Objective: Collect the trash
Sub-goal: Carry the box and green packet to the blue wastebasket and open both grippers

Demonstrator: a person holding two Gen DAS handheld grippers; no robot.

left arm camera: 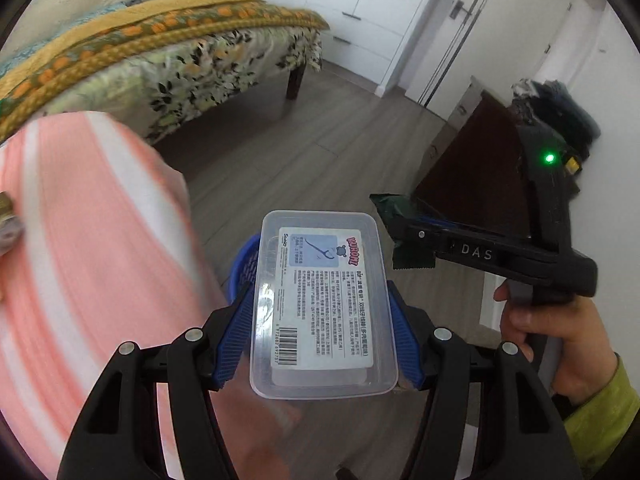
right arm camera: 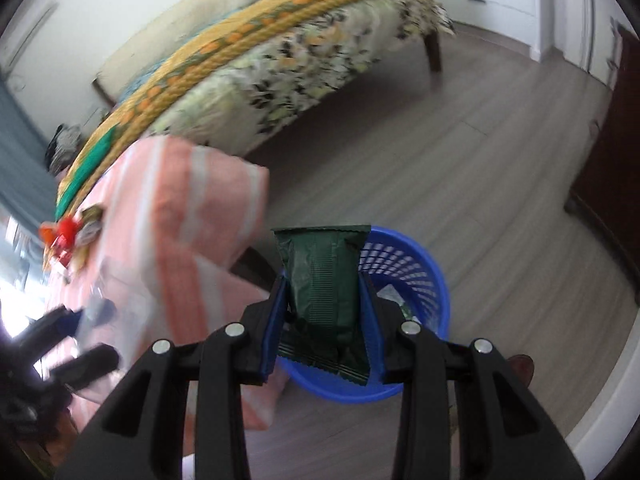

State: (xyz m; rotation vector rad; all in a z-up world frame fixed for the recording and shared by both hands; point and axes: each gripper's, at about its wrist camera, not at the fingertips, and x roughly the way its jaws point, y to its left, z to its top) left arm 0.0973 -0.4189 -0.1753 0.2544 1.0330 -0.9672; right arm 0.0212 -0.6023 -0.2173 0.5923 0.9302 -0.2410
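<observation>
My left gripper (left arm camera: 322,300) is shut on a clear plastic box (left arm camera: 320,304) with a white printed label, its blue pads pressing both long sides. Behind the box peeks the rim of a blue mesh waste basket (left arm camera: 245,264). To the right in that view, the right gripper (left arm camera: 394,232) is held by a hand and clamps a dark green wrapper (left arm camera: 386,210). In the right wrist view my right gripper (right arm camera: 324,304) is shut on the dark green wrapper (right arm camera: 322,280), held above the blue basket (right arm camera: 404,276), which has some trash inside.
A pink and white striped cloth (left arm camera: 88,248) covers a surface on the left, with small wrappers (right arm camera: 68,236) on it. A bed (right arm camera: 280,64) with a floral sheet and yellow blanket stands behind. Grey wood floor (right arm camera: 460,176) lies around the basket; dark furniture (left arm camera: 472,172) stands at right.
</observation>
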